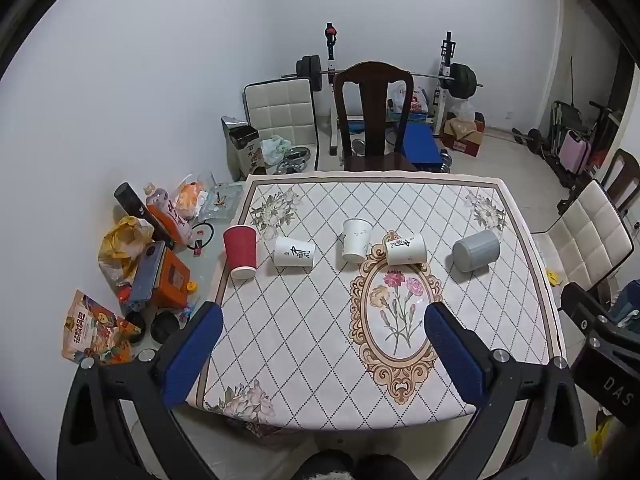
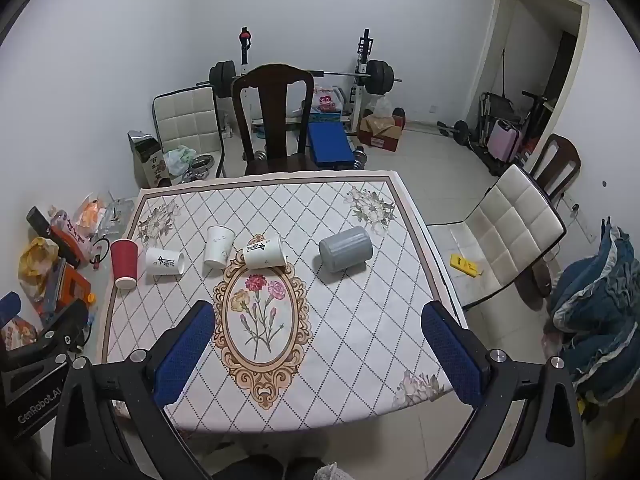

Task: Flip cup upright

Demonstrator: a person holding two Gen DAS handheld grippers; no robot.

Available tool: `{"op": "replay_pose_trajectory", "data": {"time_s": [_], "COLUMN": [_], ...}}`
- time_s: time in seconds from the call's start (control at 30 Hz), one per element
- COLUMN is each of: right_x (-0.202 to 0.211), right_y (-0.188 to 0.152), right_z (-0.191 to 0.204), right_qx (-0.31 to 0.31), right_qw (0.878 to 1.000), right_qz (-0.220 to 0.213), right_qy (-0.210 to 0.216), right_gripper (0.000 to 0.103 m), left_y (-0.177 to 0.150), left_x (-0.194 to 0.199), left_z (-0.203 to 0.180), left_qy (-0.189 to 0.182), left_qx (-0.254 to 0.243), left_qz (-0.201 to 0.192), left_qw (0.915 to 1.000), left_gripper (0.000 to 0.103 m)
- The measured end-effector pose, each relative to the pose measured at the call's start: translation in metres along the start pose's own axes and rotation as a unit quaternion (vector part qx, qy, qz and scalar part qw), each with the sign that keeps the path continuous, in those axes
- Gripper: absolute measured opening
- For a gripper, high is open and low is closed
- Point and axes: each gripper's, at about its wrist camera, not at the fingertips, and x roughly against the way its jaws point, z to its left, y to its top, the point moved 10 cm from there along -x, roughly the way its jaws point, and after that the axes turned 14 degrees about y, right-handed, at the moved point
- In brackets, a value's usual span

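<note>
Several cups lie in a row across the far half of the table. A red ribbed paper cup stands upside down at the left edge. A white printed cup lies on its side. A plain white cup stands upside down. Another white printed cup lies on its side. A grey ribbed cup lies on its side at the right. My left gripper and right gripper are open, empty, above the near table edge.
A dark wooden chair stands behind the table and a white padded chair stands to its right. Snack bags, bottles and boxes litter the floor at the left. A barbell rack stands by the far wall.
</note>
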Motion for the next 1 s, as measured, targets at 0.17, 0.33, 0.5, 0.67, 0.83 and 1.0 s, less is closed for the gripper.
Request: {"op": "replay_pose_trajectory", "data": {"time_s": [0.17,0.33,0.5,0.67,0.83,1.0], "right_x": [-0.001,-0.008,-0.009,-0.010,-0.012,-0.012], "right_y": [0.000,-0.002,-0.004,-0.003,-0.003,-0.002], "right_z": [0.000,-0.008,-0.012,-0.013,-0.015,-0.018], "right_qx": [-0.007,-0.010,-0.015,-0.015,-0.015,-0.017], "right_qw": [1.000,1.000,1.000,1.000,1.000,1.000], "right_qz": [-0.002,0.005,0.012,0.015,0.015,0.012], "right_qy": [0.008,0.008,0.002,-0.002,-0.004,-0.005], "right_gripper": [0.103,0.103,0.103,0.103,0.103,0.103], "left_y": [0.002,0.003,0.006,0.007,0.005,0.005], "left_x": [-0.003,0.001,0.005,0.006,-0.006,-0.007], "left_z": [-0.002,0.001,-0.003,-0.006,-0.014,-0.018], "left_qy": [0.003,-0.005,-0.003,-0.003,0.001,0.001], "left_qx": [0.002,0.002,-0.001,-0.005,-0.019,-0.019], "left_qz": [0.001,-0.009,-0.007,-0.007,0.006,-0.001], "left_qw": [1.0000,0.9999,1.0000,1.0000,0.9998,0.9998], "left_gripper": [0.103,0.103,0.103,0.103,0.103,0.103]}}
